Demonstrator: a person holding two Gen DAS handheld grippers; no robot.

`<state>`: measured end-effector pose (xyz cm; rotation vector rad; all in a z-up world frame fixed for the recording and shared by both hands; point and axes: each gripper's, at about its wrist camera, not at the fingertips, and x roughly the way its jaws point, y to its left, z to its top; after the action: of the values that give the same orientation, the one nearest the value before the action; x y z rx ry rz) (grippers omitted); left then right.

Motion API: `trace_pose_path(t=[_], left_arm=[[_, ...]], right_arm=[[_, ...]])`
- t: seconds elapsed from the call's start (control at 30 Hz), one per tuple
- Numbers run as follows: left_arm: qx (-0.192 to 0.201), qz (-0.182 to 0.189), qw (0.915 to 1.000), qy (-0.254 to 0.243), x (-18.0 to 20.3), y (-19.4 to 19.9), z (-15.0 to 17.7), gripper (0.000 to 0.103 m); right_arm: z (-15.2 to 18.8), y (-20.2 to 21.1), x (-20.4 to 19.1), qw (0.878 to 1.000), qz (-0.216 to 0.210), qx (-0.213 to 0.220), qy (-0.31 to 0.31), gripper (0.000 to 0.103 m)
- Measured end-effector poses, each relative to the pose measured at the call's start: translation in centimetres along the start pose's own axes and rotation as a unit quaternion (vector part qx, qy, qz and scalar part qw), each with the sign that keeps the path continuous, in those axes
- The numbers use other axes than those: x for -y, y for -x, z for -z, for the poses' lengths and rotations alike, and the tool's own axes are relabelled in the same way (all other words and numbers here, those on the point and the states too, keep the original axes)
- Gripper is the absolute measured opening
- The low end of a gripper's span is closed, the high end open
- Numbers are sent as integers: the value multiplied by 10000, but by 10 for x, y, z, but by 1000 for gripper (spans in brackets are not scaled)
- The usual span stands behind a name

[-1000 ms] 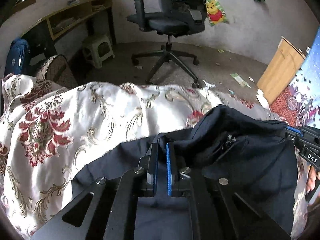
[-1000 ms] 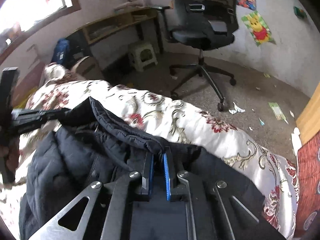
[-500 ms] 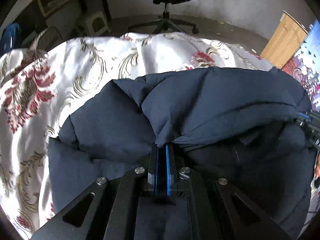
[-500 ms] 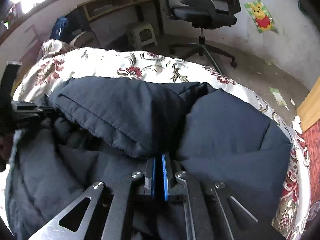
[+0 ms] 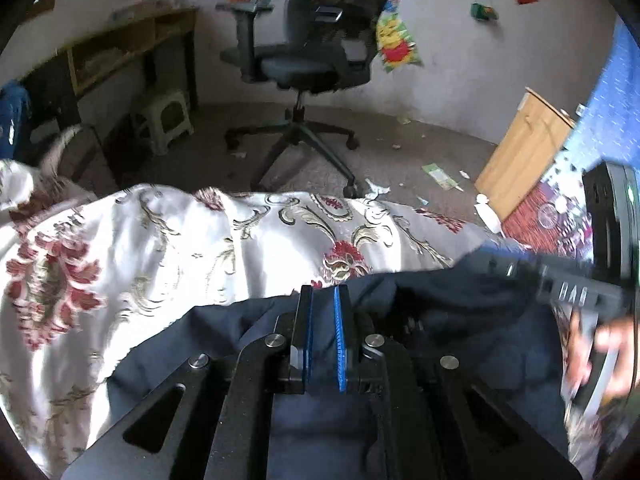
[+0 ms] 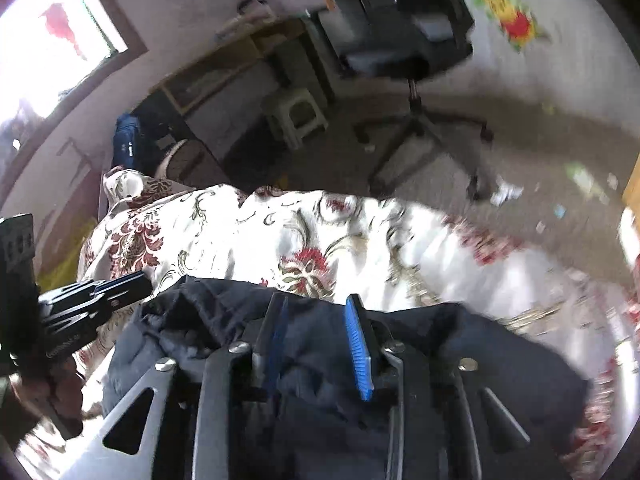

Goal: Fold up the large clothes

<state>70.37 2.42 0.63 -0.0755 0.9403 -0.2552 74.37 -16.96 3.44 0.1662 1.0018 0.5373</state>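
A dark navy padded jacket lies folded on a white bedspread with red flowers. My left gripper hovers over the jacket's far edge, its blue-padded jaws a little apart and empty. My right gripper is over the same jacket, jaws wide apart and empty. The right gripper also shows at the right of the left wrist view, and the left gripper at the left of the right wrist view.
A black office chair stands on the littered floor beyond the bed. A wooden desk and a small stool are at the back left. A wooden board leans at the right.
Both grippers were shut on the jacket's edge and carried it over in a fold. Now both have opened, let it go and lifted back from it.
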Motion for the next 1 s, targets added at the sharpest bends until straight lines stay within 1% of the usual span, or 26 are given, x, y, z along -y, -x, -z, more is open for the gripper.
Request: trace_pose_path(t=[0.03, 0.07, 0.1, 0.13, 0.17, 0.23, 0.27, 0.3, 0.37, 0.47, 0.57, 0.7, 0.73, 0.8, 0.83, 0.87, 0.93, 1.0], left_arm=[[-128, 125, 9997, 135, -2, -12, -2, 7], [-205, 210, 9994, 208, -9, -16, -3, 7], [-331, 425, 9982, 273, -12, -24, -2, 7], [-449, 642, 9966, 250, -12, -28, -1, 7], [-632, 857, 9943, 102, -11, -34, 6, 7], [-830, 925, 9919, -253, -8, -39, 14, 7], [-1004, 971, 9890, -479, -6, -41, 20, 7], [-1212, 925, 9857, -723, -4, -45, 28, 7], [-1422, 837, 9823, -886, -5, -50, 35, 7], [-1595, 754, 9810, -810, -11, -60, 40, 4], [-1574, 575, 9821, -865, -7, -75, 42, 3], [-1381, 368, 9858, -886, 0, -83, 46, 3], [-1326, 382, 9869, -841, 2, -79, 49, 3], [-1192, 466, 9890, -740, -7, -65, 53, 3], [-1139, 478, 9897, -725, -10, -59, 56, 3], [-1032, 447, 9908, -751, -12, -50, 59, 3], [-949, 332, 9914, -839, -14, -41, 66, 3], [-999, 163, 9907, -905, -13, -42, 72, 2]], right_arm=[[2, -7, 2, 9999, -95, -71, -59, 12], [5, -13, 3, 9997, -195, -161, -71, 12], [10, -18, 3, 9993, -269, -266, 12, 11], [16, -20, 1, 9988, -276, -366, 154, 9], [25, -21, 0, 9978, -247, -495, 374, 9], [38, -21, 0, 9955, -224, -707, 593, 8], [45, -21, 1, 9942, -203, -833, 651, 7], [49, -20, 2, 9932, -155, -925, 695, 4], [58, -21, 3, 9900, 29, -1109, 869, 3], [68, -26, 2, 9851, 295, -1300, 1087, 2], [73, -41, 0, 9823, 470, -1334, 1227, 1], [79, -57, 1, 9833, 650, -1135, 1263, 0], [80, -54, 0, 9840, 639, -1085, 1263, 0], [81, -40, 2, 9866, 579, -942, 1202, 0], [83, -31, 4, 9876, 614, -879, 1148, 0], [84, -21, 6, 9886, 676, -786, 1092, 0], [87, -6, 9, 9890, 854, -648, 1015, 0], [88, -7, 10, 9873, 1029, -735, 965, 0]])
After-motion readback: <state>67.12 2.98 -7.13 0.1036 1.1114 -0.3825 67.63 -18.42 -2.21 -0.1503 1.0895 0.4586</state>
